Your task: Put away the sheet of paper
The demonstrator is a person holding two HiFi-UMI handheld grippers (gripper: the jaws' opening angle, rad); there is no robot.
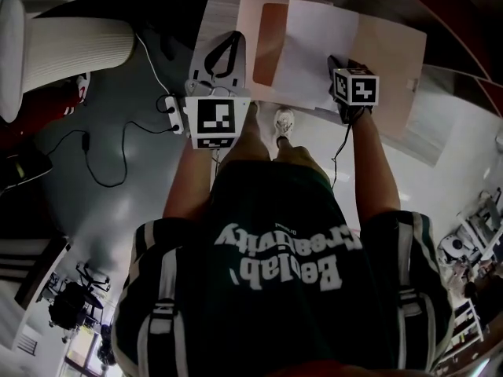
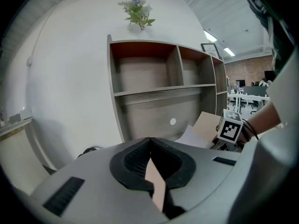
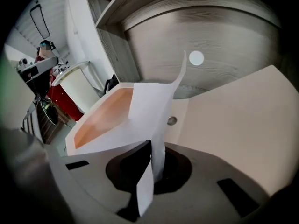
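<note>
Our right claw (image 1: 336,63) is pinching the sheet (image 1: 310,49) by its near edge, holding it over the open folder (image 1: 393,49) on the worktop (image 1: 216,18). Our left claw (image 1: 226,45) is gripping the folder's left flap.

- We list our left gripper (image 2: 152,164), jaws pinched on a tan card strip (image 2: 155,183).
- Wooden shelf unit (image 2: 163,90), plant (image 2: 137,12) on top.
- Sheet of paper (image 2: 194,136) on beige folder (image 2: 208,122), marker cube (image 2: 231,129) alongside.

Dark shirt (image 1: 267,210), white lettering (image 1: 287,256), 2 striped sleeves (image 1: 161,265); white shoe (image 1: 284,121).
</note>
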